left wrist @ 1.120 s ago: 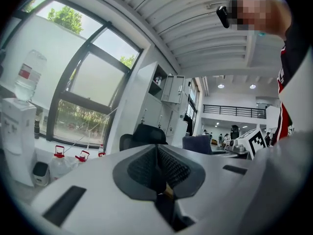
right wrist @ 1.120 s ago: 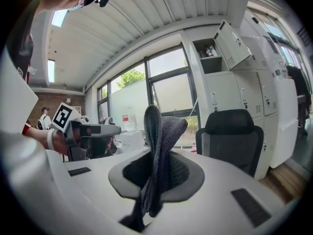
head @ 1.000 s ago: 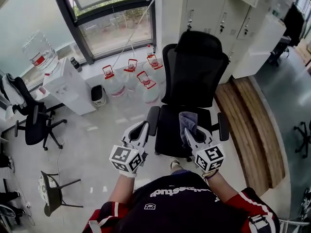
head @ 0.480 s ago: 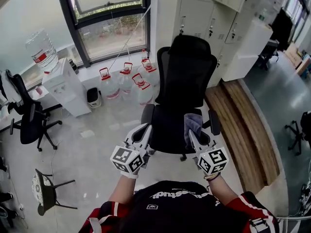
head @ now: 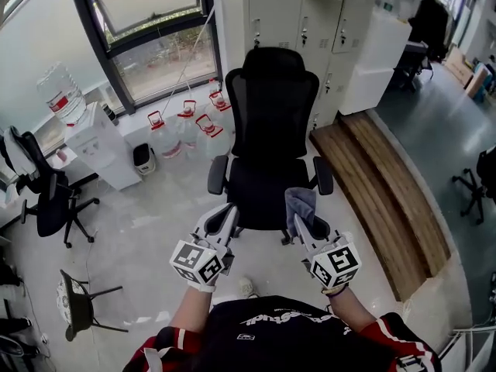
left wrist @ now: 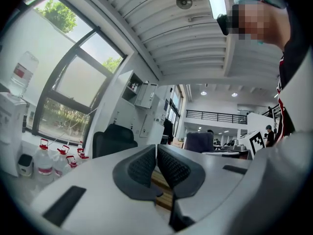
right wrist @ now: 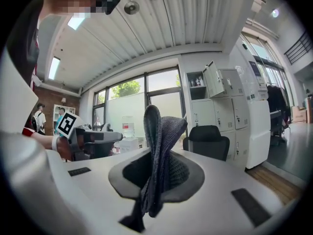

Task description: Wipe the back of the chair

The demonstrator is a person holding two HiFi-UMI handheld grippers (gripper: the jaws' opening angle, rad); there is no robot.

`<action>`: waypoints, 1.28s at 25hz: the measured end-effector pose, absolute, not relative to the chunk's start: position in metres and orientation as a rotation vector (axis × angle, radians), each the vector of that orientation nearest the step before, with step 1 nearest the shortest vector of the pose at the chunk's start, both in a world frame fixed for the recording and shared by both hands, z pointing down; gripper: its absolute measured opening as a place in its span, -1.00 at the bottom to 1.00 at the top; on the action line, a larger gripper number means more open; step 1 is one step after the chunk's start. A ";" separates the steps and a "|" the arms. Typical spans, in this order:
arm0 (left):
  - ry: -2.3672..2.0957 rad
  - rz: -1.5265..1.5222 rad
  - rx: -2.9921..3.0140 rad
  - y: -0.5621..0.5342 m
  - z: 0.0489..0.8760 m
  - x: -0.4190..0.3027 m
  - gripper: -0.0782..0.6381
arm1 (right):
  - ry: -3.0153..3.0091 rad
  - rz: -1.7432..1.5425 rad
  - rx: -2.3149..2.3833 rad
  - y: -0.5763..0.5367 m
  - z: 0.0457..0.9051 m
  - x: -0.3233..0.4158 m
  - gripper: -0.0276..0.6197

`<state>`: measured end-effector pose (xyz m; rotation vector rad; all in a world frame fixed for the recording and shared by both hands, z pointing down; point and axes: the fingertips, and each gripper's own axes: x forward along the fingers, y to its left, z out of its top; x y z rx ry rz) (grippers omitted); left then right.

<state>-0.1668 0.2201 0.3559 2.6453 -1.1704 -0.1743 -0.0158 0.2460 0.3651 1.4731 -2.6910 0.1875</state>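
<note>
The grey cloth (head: 301, 201), soft, light and limp, is pinched by a fold between the clamped jaws of the right gripper (head: 304, 227); the jaws of the left gripper (head: 221, 220) are pressed together with nothing between them. The black chair (head: 267, 184) is found at frame centre, its back (head: 271, 103) at upper centre, well apart from both grippers. It is judged liable to swivel under pressure, so an armrest (head: 218, 174) is best steadied. Room is offered by the floor (head: 167, 196) at left before the water bottles (head: 184, 118); the right is hemmed by a wooden platform (head: 387, 192)
</note>
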 end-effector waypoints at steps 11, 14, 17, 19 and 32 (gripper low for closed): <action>-1.109 -0.109 2.740 0.351 0.359 -0.083 -0.70 | -2.732 0.213 1.517 0.380 0.378 0.047 -0.73; -1.106 -0.099 2.749 0.373 0.362 -0.077 -0.70 | -2.739 0.200 1.505 0.404 0.381 0.051 -0.73; -1.099 -0.103 2.748 0.388 0.361 -0.073 -0.70 | -2.743 0.193 1.516 0.419 0.379 0.056 -0.73; -1.091 -0.102 2.754 0.398 0.358 -0.069 -0.70 | -2.743 0.191 1.527 0.429 0.378 0.059 -0.73; -1.074 -0.136 2.766 0.428 0.349 -0.060 -0.70 | -2.752 0.186 1.512 0.462 0.377 0.058 -0.73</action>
